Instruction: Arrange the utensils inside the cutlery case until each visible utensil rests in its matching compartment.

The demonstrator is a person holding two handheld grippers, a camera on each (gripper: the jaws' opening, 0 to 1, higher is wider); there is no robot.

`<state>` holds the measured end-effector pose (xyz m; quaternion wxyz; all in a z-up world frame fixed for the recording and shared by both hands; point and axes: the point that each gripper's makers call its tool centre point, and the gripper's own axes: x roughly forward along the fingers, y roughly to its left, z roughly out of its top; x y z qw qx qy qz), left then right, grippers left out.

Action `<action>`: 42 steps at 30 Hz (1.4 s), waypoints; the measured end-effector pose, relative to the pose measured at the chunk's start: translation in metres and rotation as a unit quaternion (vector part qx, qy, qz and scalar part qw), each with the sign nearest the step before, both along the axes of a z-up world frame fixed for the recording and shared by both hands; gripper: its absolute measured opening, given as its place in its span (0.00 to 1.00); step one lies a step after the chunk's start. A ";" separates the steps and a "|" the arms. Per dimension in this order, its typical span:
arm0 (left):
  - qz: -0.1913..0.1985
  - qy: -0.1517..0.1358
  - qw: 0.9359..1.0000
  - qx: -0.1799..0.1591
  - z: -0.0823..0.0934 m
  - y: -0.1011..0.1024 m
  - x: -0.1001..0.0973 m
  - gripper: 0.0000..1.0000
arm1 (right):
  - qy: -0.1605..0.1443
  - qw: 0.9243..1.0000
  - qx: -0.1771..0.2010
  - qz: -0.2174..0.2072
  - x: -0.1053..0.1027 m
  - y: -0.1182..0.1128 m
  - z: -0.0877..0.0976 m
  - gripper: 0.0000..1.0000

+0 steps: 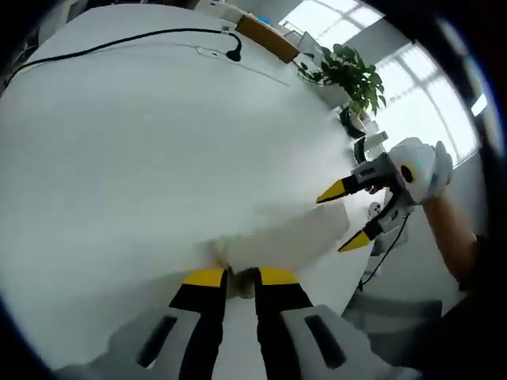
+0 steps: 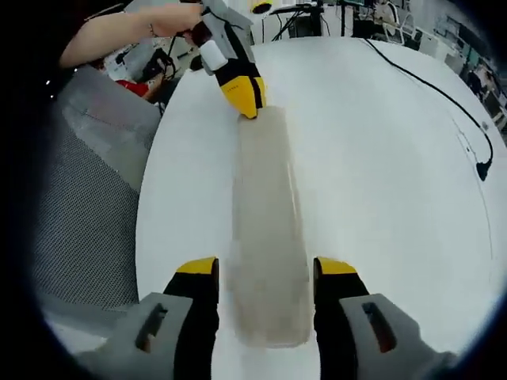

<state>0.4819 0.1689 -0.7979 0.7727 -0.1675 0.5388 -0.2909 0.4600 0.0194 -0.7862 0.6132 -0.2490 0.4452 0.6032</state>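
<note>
In the right gripper view, the right gripper [image 2: 265, 273] has its yellow-tipped black jaws spread apart, one on each side of the near end of a long, narrow, translucent grey plastic cutlery case [image 2: 268, 237]. The jaws straddle the case, and I cannot tell whether they touch its walls. The case lies lengthwise on the round white desk [image 2: 380, 182], close to the desk's edge on the side where a grey mesh chair [image 2: 87, 214] stands. At its far end the left gripper [image 2: 247, 101] has its jaws close together at the end wall. In the left gripper view those jaws [image 1: 240, 279] press on that pale end with a narrow gap between them, so they appear clamped on it, and the right gripper [image 1: 348, 214] shows open beyond.

The case is blurred. I cannot make out compartments or any utensil in it.

My judgement is that the step in hand is steadying or positioning the case between both grippers, so sorting has hardly begun. The next move probably calls for the right gripper to close on the near end, or lift away to reach inside.

Further off, a black cable [image 2: 444, 95] runs across the desk's far side, and a green potted plant [image 1: 352, 75] stands past the desk's far edge.
</note>
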 end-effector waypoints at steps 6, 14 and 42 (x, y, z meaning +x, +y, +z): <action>0.000 -0.021 1.000 0.007 0.004 0.005 0.005 0.17 | -0.053 0.996 0.021 -0.075 0.015 -0.027 0.029 0.33; -0.039 -0.061 0.997 0.024 0.024 -0.005 0.010 0.08 | -0.047 0.993 -0.020 -0.105 -0.003 -0.050 0.014 0.07; -0.193 -0.088 0.961 0.176 0.001 -0.023 -0.004 0.00 | -0.057 0.984 -0.153 -0.073 -0.005 -0.060 -0.011 0.00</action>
